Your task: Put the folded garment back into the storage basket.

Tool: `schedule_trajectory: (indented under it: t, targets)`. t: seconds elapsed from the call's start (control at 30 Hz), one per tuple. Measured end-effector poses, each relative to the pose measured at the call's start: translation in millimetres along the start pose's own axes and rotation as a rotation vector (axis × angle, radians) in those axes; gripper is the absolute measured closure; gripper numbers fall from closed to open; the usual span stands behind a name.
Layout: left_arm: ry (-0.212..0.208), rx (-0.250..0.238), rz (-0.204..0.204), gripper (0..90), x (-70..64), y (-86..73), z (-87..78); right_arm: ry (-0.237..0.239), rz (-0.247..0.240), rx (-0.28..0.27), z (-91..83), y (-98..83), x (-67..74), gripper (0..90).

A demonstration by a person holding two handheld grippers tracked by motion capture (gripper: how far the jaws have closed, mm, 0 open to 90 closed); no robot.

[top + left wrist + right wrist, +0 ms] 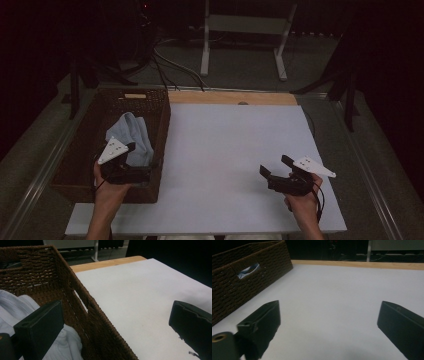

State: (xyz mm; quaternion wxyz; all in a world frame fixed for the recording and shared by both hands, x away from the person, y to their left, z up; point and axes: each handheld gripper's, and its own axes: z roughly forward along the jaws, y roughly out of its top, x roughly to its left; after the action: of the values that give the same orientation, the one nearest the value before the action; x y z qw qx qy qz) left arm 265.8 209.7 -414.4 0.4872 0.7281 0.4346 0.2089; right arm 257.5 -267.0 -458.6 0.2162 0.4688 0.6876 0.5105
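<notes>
Cloth (131,137) lies bundled inside the basket (161,125), so the stowing looks done. Nearest, the left gripper (137,162) straddles the basket's wall, jaws released; the right gripper (274,167) hovers empty, spread wide, over the bare white surface (230,145).

Left gripper (142,162), held in the person's left hand (107,182), jaws spread apart with nothing gripped. Right gripper (275,167), in the right hand (302,197), jaws likewise wide and empty.
</notes>
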Motion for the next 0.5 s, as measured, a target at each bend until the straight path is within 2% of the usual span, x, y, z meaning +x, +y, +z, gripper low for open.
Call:
schedule_trajectory:
  t: [0.1,0.5]
  targets:
    - [0.002,-0.001,-0.003,1.3,-0.1,-0.2,-0.2,-0.013,-0.020,0.003,0.5,-2.3,1.6,3.3]
    - [0.002,-0.005,-0.013,1.3,0.8,-0.4,-0.4,-0.017,-0.023,-0.031,-4.9,-3.4,1.6,0.0]
